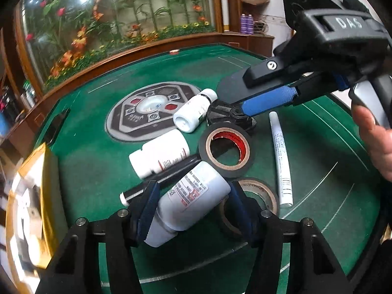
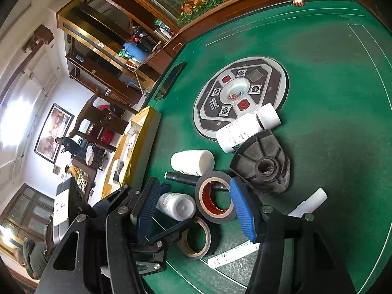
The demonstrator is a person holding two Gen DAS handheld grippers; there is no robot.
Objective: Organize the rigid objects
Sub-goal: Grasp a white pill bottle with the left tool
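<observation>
Left wrist view: the left gripper [image 1: 191, 208] pinches a white bottle [image 1: 188, 198] with a red-and-black printed label, too small to read, low over the green table [image 1: 98, 147].

Just beyond lie a black tape roll [image 1: 226, 149], two more white bottles and a white tube [image 1: 281, 161]. The right gripper [image 2: 193, 208], marked "DAS", hangs spread around that tape roll without pressing it. Open felt stretches toward the wooden rim [image 1: 147, 49].

White pill bottles [image 1: 188, 196] with red-printed labels lie on the green tabletop [image 1: 85, 161]; the black tape roll [image 1: 226, 150] has a red-lined core.
</observation>
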